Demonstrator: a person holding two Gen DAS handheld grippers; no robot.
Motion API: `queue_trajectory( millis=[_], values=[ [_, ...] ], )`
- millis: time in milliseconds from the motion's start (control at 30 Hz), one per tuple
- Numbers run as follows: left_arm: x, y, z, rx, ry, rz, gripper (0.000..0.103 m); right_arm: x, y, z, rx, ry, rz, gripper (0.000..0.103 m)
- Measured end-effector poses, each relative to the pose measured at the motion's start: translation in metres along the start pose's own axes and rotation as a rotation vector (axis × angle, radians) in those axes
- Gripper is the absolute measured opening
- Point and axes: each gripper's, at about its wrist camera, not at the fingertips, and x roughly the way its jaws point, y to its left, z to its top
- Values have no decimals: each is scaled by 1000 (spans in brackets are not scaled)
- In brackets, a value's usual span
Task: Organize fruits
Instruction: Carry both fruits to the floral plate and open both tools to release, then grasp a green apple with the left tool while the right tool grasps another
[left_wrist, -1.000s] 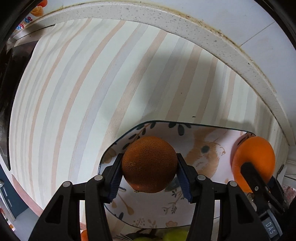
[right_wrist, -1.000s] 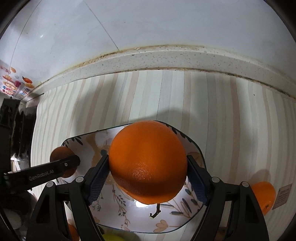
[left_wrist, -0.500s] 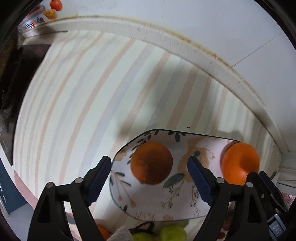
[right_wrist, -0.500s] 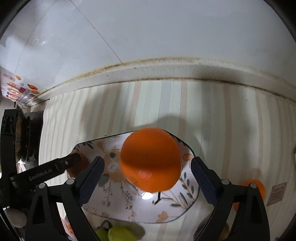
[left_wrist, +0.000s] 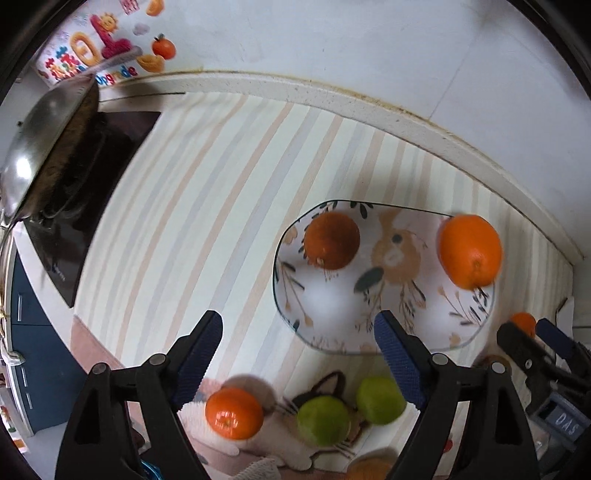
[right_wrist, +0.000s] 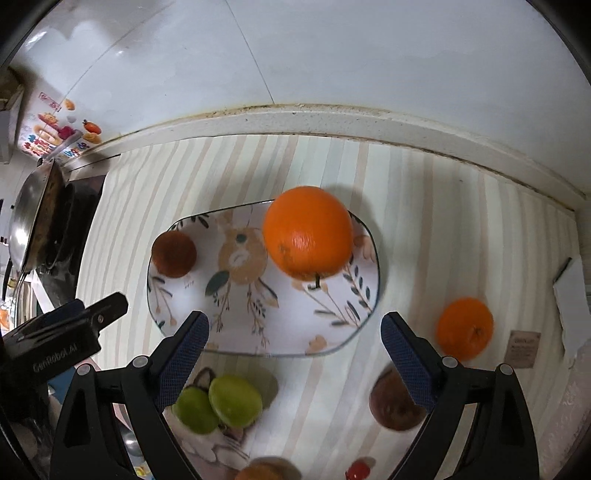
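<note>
Start at the far left of your left wrist view: a steel wok (left_wrist: 35, 147) sits on a dark stove (left_wrist: 92, 192), and the striped table (left_wrist: 207, 206) spreads rightward from it. Low in that frame your left hand-held gripper (left_wrist: 299, 343) has its jaws spread wide with nothing between them; they have just been opening. Past them, right of centre, lies the plate (left_wrist: 332, 306), its long axis running left to right across the frame. A dark orange (left_wrist: 331, 240) rests at its left end and a bright orange (left_wrist: 470, 251) at its right rim, navel facing down-right. Below the plate a small mandarin (left_wrist: 233, 412) and two green fruits (left_wrist: 347, 413) lie near the bottom edge. In your right wrist view the plate (right_wrist: 258, 332) fills the middle, dark orange (right_wrist: 173, 253) left, bright orange (right_wrist: 307, 232) upper right. Your right hand-held gripper (right_wrist: 295, 338) is also wide and empty, having just been opening. Further right, a loose orange (right_wrist: 464, 328) sits on the table, well apart from the plate, with a brown fruit (right_wrist: 395, 406) lower down.
</note>
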Motion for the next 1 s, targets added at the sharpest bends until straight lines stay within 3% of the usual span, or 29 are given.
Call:
queue_trajectory(
  millis=[300,600,800,1000],
  values=[
    [-46,1,-36,-11,-96,-20,84,-54,4,-33,-27,-86,-5,96],
    [-91,2,-59,-32,-176,-36,84,-92,1,-60,-16,-127,73,96],
    [-78,16,-71,-85,-136,15,84,-56,3,-67,-37,-13,136,96],
    [-22,43,-91,-202,28,36,84,18,12,-68,-52,143,240,94]
  ],
)
